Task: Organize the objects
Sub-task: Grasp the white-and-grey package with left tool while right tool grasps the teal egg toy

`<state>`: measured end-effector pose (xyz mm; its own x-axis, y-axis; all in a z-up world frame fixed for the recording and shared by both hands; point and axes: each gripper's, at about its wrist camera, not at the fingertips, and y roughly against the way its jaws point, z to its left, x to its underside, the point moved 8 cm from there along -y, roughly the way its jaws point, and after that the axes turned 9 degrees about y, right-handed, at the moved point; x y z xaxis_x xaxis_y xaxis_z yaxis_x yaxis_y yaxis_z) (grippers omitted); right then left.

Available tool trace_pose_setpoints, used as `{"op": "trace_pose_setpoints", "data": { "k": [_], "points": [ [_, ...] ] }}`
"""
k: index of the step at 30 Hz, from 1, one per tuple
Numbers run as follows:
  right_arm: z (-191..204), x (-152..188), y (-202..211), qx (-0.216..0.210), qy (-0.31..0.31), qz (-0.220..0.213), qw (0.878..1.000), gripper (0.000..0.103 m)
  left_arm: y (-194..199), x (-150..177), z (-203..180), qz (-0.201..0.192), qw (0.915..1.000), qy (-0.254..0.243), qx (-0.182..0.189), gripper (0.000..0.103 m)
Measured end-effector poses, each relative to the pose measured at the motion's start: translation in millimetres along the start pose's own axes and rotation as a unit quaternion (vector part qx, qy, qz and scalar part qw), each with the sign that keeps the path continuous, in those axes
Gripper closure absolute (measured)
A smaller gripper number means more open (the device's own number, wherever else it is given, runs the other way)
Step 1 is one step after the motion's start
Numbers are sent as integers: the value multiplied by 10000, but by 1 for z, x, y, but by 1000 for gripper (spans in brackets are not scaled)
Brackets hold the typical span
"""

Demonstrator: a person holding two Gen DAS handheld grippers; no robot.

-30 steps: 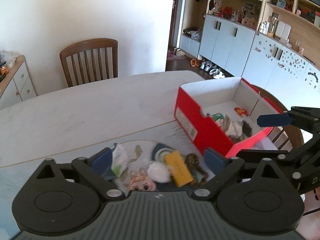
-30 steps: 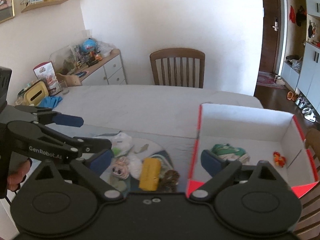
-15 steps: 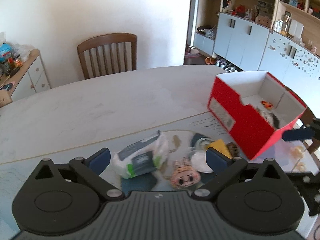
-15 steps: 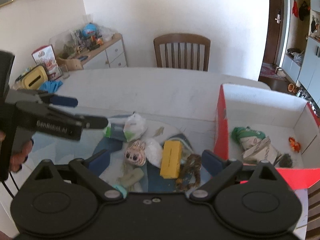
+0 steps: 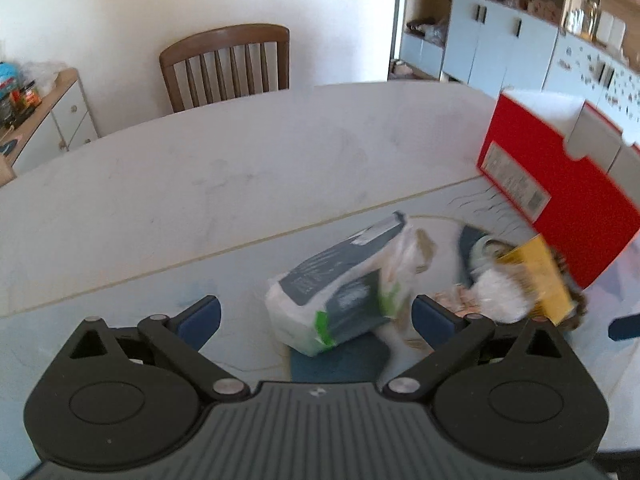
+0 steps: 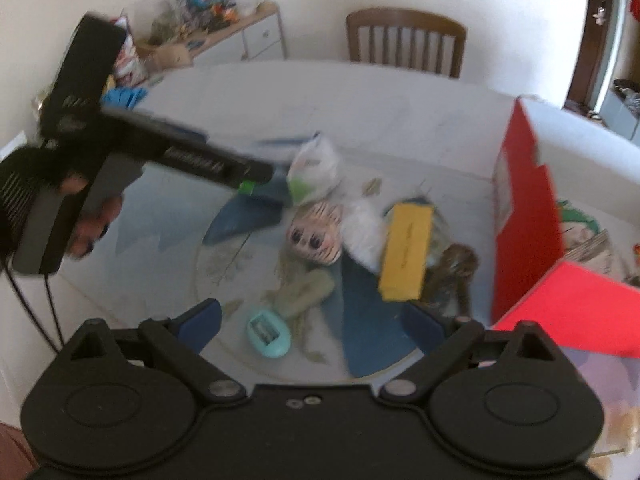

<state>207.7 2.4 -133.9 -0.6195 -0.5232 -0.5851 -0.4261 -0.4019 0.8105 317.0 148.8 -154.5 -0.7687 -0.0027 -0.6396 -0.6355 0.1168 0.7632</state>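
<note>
The left gripper [image 5: 316, 314], fingers spread wide and holding nothing, points at a white plastic-wrapped packet [image 5: 344, 290] lying between them on a pale table [image 5: 200, 184]. The right gripper [image 6: 312, 322] is equally wide and empty. A red box [image 5: 560, 188] stands right; a wooden chair [image 5: 226, 66] sits behind.

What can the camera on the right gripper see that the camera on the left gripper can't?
Only the right wrist view shows the small teal case, the doll head's face, and the hand holding the left gripper.

Only the left wrist view shows the pale blue cupboards and the label on the red box's side.

Both show the white bag, yellow box, red box, table and wooden chair.
</note>
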Motion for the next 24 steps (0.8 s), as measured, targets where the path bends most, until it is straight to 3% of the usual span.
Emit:
{"op": "trace_pose_setpoints", "data": {
  "k": [9,20,22,24],
  "points": [
    [23,15,-33,-319,374,449,9978,16,-22,-8,-9,100,9978,-373,531,1],
    [34,17,-50,-227,741,523,9956,32,-51,2,-1,355,9974,-159,611,3],
    [36,17,-50,-183,818,497,9952,39,-53,3,0,403,9971,-89,642,16],
    [37,16,-49,-74,939,481,9944,47,-52,2,1,360,9973,-44,645,21]
  ]
}}
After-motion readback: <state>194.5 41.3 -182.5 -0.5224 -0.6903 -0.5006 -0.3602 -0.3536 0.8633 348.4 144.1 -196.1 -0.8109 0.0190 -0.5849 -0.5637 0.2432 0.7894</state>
